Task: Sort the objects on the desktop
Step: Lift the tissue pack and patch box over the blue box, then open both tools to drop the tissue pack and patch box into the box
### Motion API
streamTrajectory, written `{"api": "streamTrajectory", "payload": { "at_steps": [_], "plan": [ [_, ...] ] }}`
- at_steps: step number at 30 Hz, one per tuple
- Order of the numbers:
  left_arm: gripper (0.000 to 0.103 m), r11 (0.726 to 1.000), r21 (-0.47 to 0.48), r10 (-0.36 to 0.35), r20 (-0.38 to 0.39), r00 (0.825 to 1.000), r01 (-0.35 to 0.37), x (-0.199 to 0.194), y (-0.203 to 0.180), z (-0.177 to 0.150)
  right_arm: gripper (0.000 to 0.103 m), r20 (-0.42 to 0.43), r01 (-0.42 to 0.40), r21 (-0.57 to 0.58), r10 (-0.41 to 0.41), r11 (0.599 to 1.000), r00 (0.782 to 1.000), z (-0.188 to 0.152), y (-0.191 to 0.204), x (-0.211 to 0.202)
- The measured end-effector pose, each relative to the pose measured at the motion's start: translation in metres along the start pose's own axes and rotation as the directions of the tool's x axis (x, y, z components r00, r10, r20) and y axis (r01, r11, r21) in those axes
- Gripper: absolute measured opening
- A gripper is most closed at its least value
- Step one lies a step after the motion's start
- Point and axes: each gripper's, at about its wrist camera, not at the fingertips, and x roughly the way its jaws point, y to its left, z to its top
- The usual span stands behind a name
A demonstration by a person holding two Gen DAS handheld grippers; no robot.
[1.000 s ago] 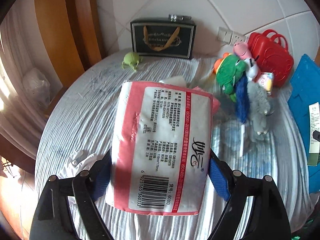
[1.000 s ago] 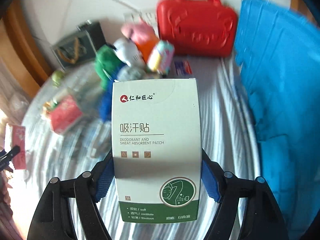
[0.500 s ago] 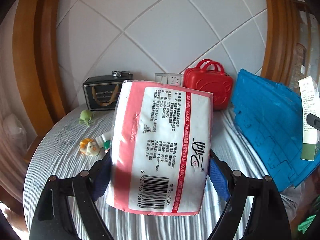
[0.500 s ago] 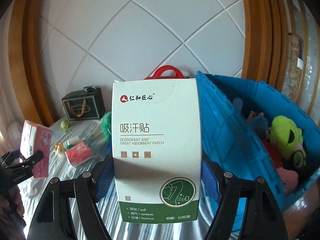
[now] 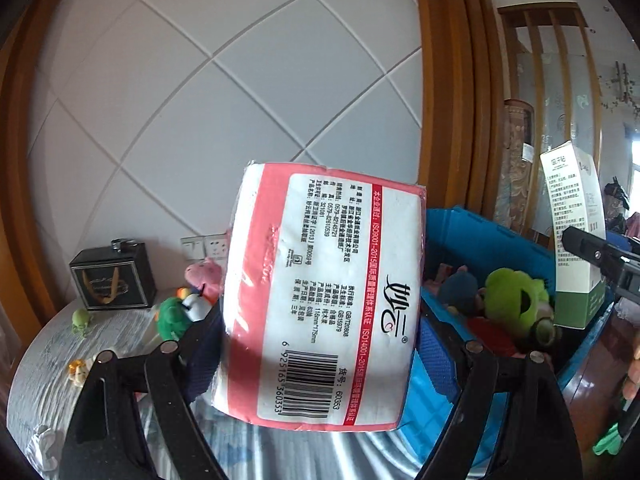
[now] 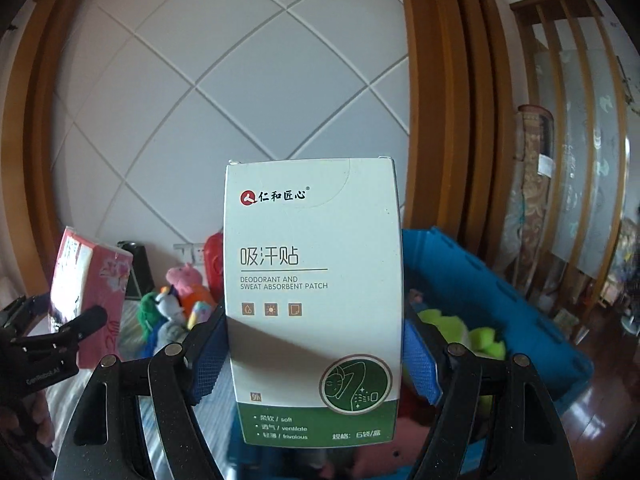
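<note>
Tissue pack [image 5: 320,300] is sitting upright in the left tongs [image 5: 320,344], long side running up and slightly tilted, barcode end at the bottom. It's soft plastic wrap, pink edges with a white label panel full of print, and the blue pads are pinching it from both sides. Sweat patch box [image 6: 312,300] is standing upright in the right tongs [image 6: 316,356], pinched the same way; it's white cardboard with a green band along the bottom. Both are being held up in the air, the box over the blue bin [image 6: 500,292] with plush toys [image 6: 476,340] inside. More plush toys [image 5: 188,300] are lying on the cloth-covered surface [image 5: 52,360] behind.
</note>
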Motion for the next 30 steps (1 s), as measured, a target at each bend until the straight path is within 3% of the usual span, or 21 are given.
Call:
{"api": "streamTrajectory", "payload": {
  "at_steps": [6,11,17,26,27,30],
  "plan": [
    [0.085,0.998,0.027,-0.056,-0.032,0.998,0.057,0.035,-0.115,0.016,0.077,-0.038,0.017,-0.022,-0.018,1.0,0.999,-0.001,-0.093,0.026],
    [0.085,0.996,0.072,-0.05,-0.097,0.994,0.057,0.06,-0.171,0.016,0.077,-0.08,-0.007,-0.011,0.006,1.0,0.997,-0.017,-0.142,0.051],
    [0.085,0.994,0.095,-0.034,-0.127,0.991,0.047,0.075,-0.197,0.013,0.077,-0.104,-0.022,0.013,0.023,1.0,0.994,-0.029,-0.18,0.066],
    [0.088,0.996,0.081,-0.011,-0.157,0.988,0.024,0.088,-0.207,0.007,0.078,-0.155,-0.004,-0.038,-0.002,0.999,0.988,-0.041,-0.185,0.084],
    [0.089,0.997,0.078,-0.01,-0.157,0.988,0.023,0.088,-0.207,0.006,0.079,-0.154,0.0,-0.039,-0.006,0.999,0.988,-0.042,-0.186,0.085],
    [0.09,0.997,0.077,-0.004,-0.147,0.989,0.015,0.085,-0.206,0.006,0.098,-0.145,0.021,-0.042,-0.027,0.999,0.989,-0.042,-0.187,0.082]
  ]
}}
